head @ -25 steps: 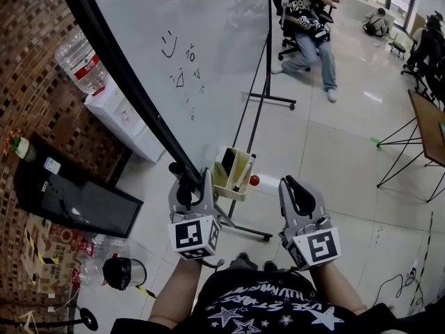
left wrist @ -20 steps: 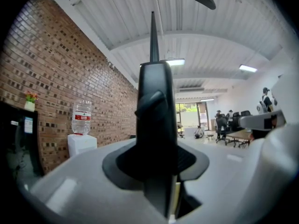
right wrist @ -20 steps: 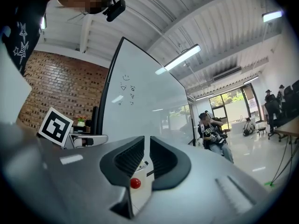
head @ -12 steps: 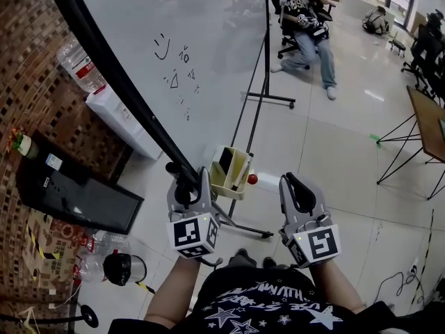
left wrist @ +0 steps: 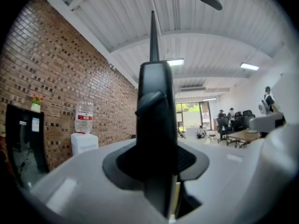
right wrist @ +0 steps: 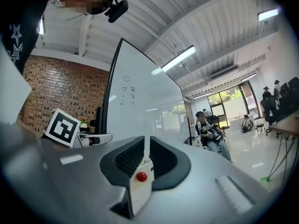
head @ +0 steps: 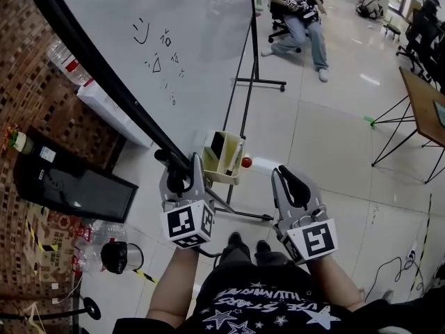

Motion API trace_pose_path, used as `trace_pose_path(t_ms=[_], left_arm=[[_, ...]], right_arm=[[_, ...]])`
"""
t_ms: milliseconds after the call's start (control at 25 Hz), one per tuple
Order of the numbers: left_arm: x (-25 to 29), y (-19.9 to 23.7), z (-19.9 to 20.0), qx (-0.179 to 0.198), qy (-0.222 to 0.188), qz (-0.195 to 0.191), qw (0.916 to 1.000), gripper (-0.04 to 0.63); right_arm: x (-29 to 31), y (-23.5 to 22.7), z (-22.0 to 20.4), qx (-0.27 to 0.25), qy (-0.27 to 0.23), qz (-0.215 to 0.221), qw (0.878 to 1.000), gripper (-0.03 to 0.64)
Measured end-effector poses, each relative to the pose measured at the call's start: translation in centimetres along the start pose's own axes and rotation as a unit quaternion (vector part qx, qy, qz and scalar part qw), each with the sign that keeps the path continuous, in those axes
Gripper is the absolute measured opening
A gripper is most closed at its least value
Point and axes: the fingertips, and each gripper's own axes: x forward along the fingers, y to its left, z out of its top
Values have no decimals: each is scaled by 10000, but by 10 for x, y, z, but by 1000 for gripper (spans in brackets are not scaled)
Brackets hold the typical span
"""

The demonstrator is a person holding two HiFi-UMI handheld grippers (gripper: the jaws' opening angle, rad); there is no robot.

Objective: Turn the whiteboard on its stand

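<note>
The whiteboard hangs tilted in its stand, with small doodles on its face. Its black frame edge runs diagonally down to my left gripper, which is shut on that edge near the lower corner. In the left gripper view the black frame fills the space between the jaws. My right gripper hovers to the right of the board, shut and holding nothing. From the right gripper view the board rises ahead on the left.
A yellow pen tray with a red ball hangs on the stand's pole. By the brick wall stand a water dispenser and a black screen. A person sits on a chair. A table is at right.
The board's edge and the doodles have shifted left and up in the head view. Both grippers moved slightly left with it. Their jaws look unchanged.
</note>
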Motion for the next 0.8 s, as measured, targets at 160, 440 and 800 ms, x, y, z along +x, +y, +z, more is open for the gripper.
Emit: trace_pose_path(t_ms=[160,440,800], left_arm=[[-12,-11,5,14,-60,54,10000,163],[-26,-18,10,20,-100,28,9999,163],[-70,-55,16,12,-503,-204,9985,163]], right_arm=[[-16,-3,-7,-115,86,-6,9999,41],[-51,-17,2,29,11,-589,9983,41],[-124,3,-3,-76,-140,-1220,9924,35]])
